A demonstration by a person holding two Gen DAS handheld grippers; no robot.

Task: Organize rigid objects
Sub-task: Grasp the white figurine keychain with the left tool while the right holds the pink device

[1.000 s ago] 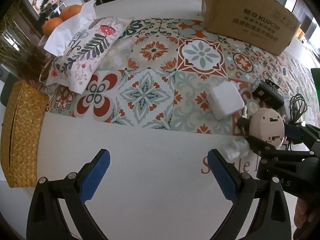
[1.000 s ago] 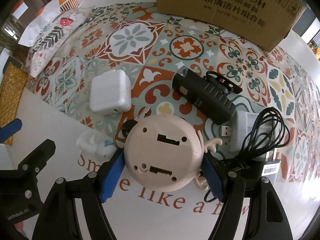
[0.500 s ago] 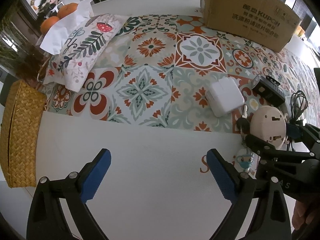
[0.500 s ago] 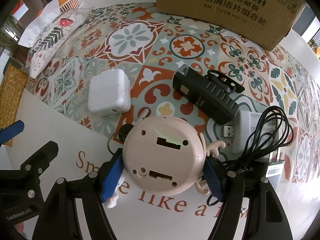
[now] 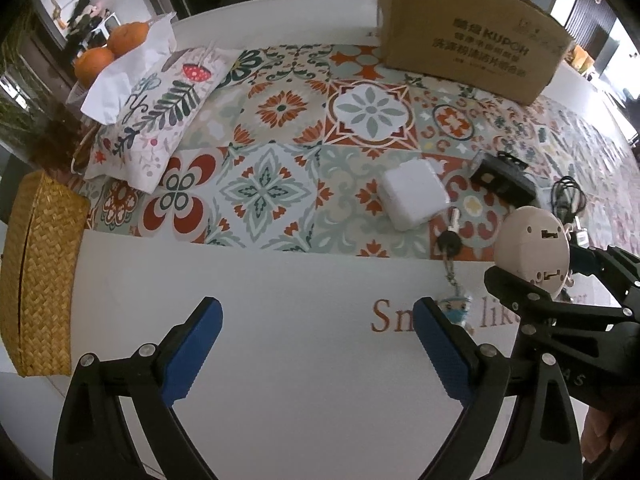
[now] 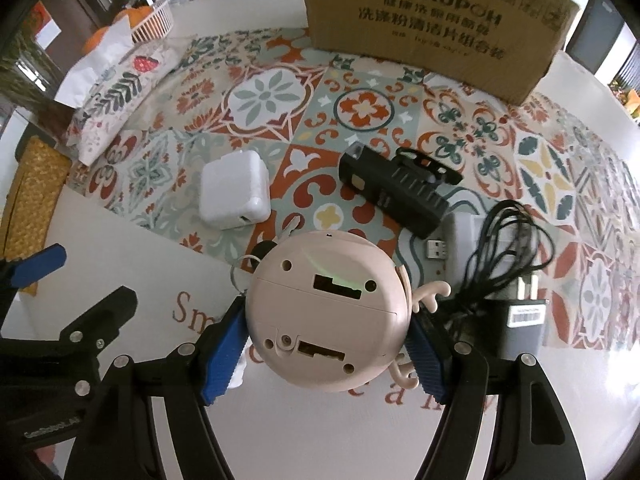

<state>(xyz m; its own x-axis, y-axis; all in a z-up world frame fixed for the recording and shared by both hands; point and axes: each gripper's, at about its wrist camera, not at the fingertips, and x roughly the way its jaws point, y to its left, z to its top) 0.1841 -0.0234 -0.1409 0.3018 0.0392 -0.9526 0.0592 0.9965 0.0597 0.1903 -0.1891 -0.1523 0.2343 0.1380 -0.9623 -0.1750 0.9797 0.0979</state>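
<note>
pink round gadget (image 6: 326,312) — in right gripper (image 6: 324,350)

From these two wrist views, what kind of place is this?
Probably a home dining table: a patterned tile-print runner, oranges in a basket, a tissue pouch and a cardboard box at the back.

Black fingers (image 5: 188,344) (blue ribbed pads, silver screws)

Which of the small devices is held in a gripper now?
The round pink device, clamped between the right gripper fingers. The white charger and the black device lie untouched on the patterned cloth.
</note>
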